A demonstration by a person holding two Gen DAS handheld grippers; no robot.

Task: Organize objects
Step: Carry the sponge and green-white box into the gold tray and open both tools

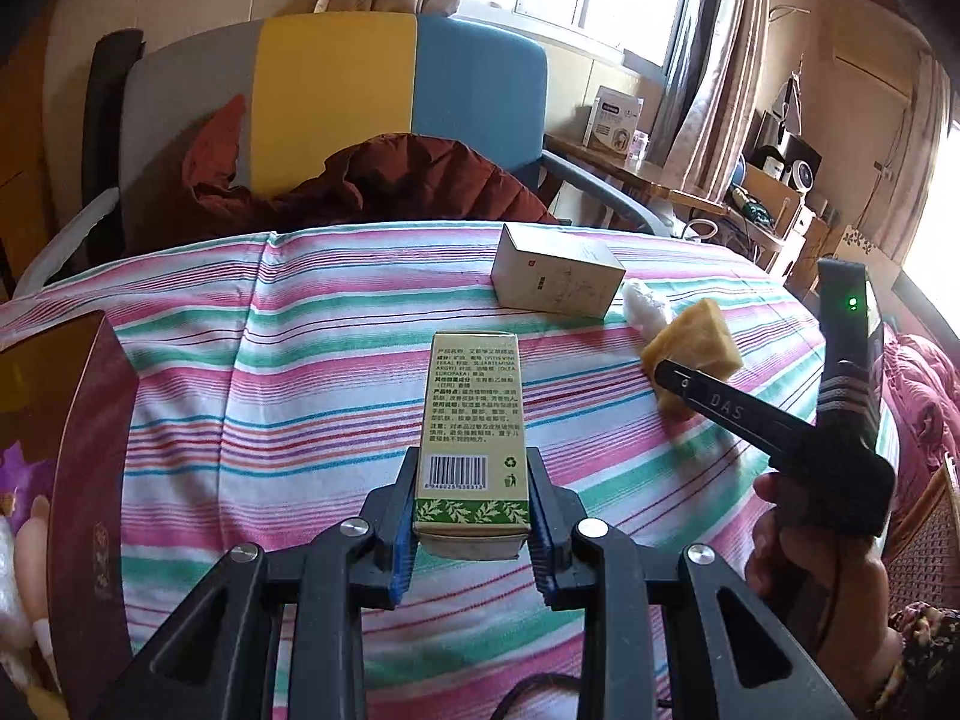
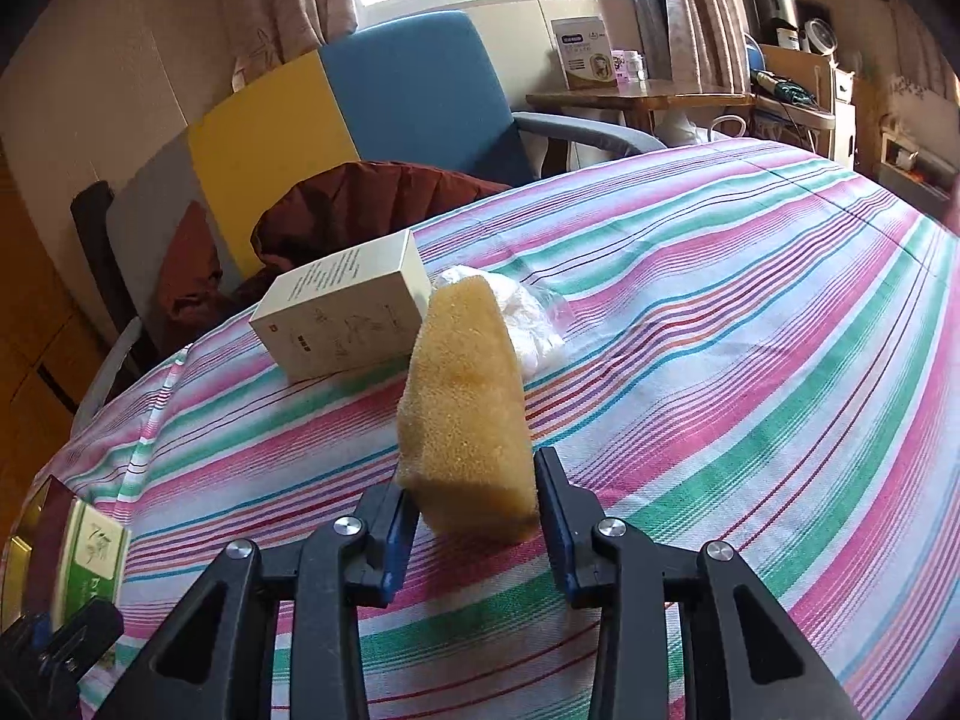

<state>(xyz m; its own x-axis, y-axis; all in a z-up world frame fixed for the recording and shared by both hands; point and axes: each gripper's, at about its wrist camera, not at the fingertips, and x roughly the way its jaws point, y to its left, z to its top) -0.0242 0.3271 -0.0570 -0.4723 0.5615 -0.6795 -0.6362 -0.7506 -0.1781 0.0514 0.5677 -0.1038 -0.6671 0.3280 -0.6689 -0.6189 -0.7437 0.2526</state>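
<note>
- Left wrist view: left gripper [image 1: 471, 516] pinches the green box [image 1: 474, 432] by its near end, barcode face up, box pointing away and off the striped cloth [image 1: 300, 372].
- Dark red box [image 1: 90, 450] sits at the near left edge, lid or wall tilted; looks like the bin things go into, a guess only.
- Step in hand, as I read it: carry the green box over to that red box. Keep the pinch firm and low on the carton, keep it level so it doesn't swing out, and clear the red rim before letting go.
- Right wrist view: right gripper [image 2: 477, 492] squeezes the sponge [image 2: 465, 414] at its near end, sponge standing on edge above the cloth. It's soft, so the grip dents it; don't squeeze harder, just hold steady until the left side is done, so the two tools don't cross.
- Farther out: white box [image 2: 342, 318] lies on the cloth, white bag [image 2: 528, 318] just right of it, touching or nearly. Both well apart from the grippers.
- Far: chair [image 1: 336, 96] with a brown jacket [image 1: 372, 186] beyond the cloth edge.
- Hard to tell: inside of the red box is cut off by the frame edge; pale things at the far-left corner are unreadable.
- Sponge's far end hides where the bag meets the white box.
- White box print too small to read.
</note>
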